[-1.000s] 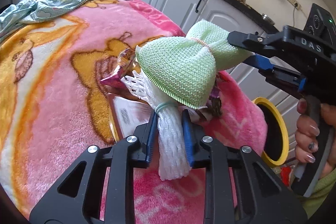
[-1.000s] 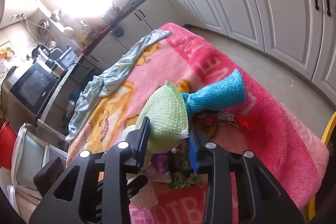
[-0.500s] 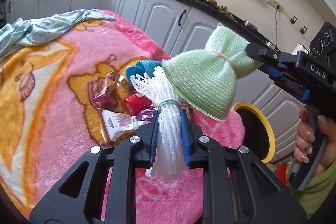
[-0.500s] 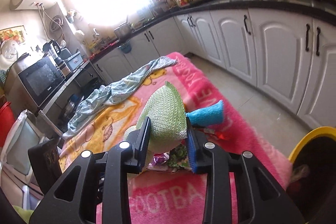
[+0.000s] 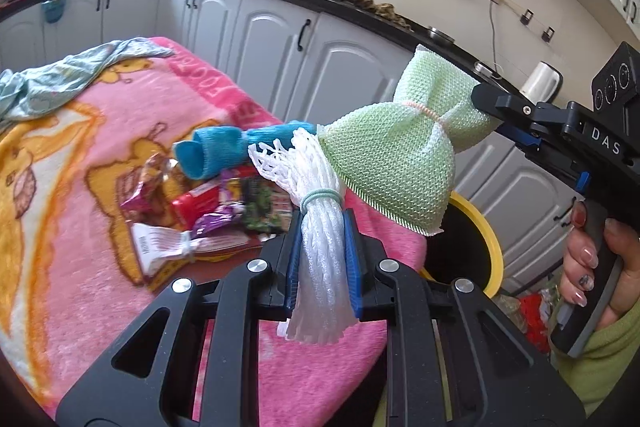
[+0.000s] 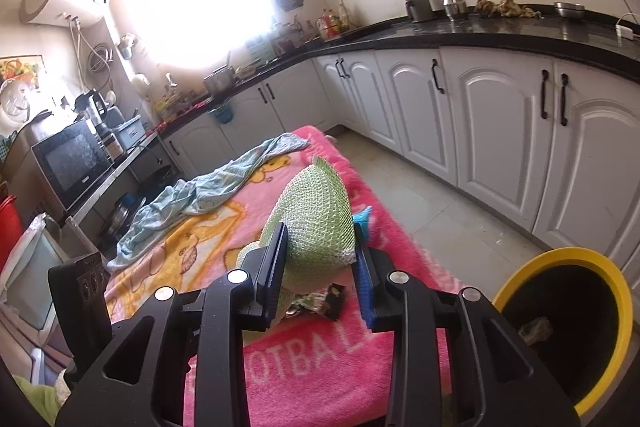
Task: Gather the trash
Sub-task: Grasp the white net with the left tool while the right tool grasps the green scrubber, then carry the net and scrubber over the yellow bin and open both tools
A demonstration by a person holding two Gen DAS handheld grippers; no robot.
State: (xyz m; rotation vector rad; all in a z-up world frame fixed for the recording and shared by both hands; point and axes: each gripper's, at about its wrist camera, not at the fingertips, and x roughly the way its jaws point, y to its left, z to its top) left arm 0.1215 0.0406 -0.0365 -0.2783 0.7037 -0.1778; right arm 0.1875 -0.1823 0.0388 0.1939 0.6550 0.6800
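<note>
My left gripper is shut on a white foam net bundle tied with a green band, lifted above the pink blanket. My right gripper is shut on a light green foam net, and that green net hangs in the air at the right of the left wrist view. On the blanket below lie a blue foam net and several snack wrappers. A bin with a yellow rim stands on the floor beside the blanket's corner.
A pale blue cloth lies crumpled at the blanket's far end. White kitchen cabinets under a black counter run along the far side. A person's hand holds the right gripper's handle. A microwave sits at the left.
Both grippers have risen off the blanket with their foam nets. The blue net and the wrappers that they covered now show, and the yellow bin has come into the right wrist view.
</note>
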